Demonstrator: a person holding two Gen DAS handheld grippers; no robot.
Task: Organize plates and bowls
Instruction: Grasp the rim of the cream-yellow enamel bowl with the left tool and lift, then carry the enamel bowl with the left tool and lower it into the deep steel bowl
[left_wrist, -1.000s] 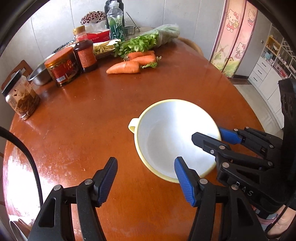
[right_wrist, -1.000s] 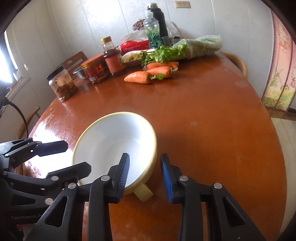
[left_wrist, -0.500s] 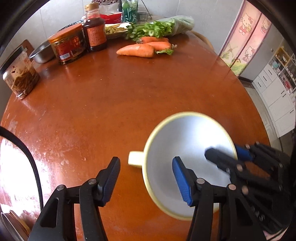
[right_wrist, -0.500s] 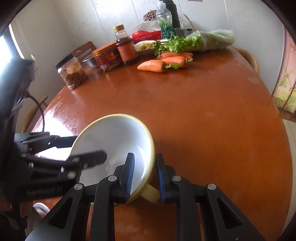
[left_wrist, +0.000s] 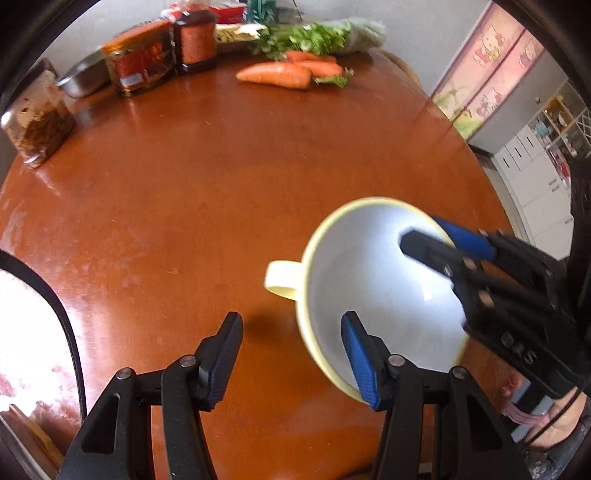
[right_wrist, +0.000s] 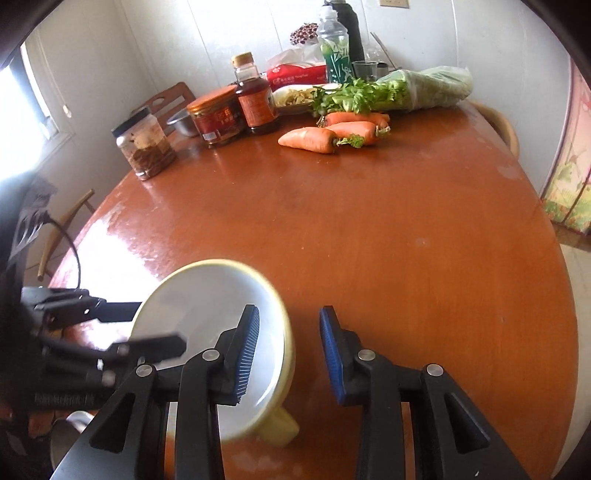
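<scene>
A round brown surface (right_wrist: 406, 258) carries jars, carrots and greens along its far edge, well apart from the action at the near edge, where a white bowl (left_wrist: 373, 295) with a yellow rim is the only dish in view. In the left wrist view the bowl appears tilted and possibly lifted, though contact with the surface cannot be confirmed; its stubby handle (left_wrist: 282, 278) points toward the left side. The right hand-held gripper (right_wrist: 290, 352) straddles the bowl's right rim, one blue pad inside the bowl and the other outside, jaws parted with a clear gap around the wall, so it does not appear to be clamping. The left hand-held gripper (left_wrist: 291, 363) hovers wide open at the bowl's near-left edge, its right finger over the rim and its left finger over bare wood, gripping nothing. The handle lies just ahead of the left jaws, slightly right of centre, with its long axis running left to right across them. Judged from this, the left hand is nearer the handle and the right nearer the rim; a grasp on the handle would call for a small forward reach.
</scene>
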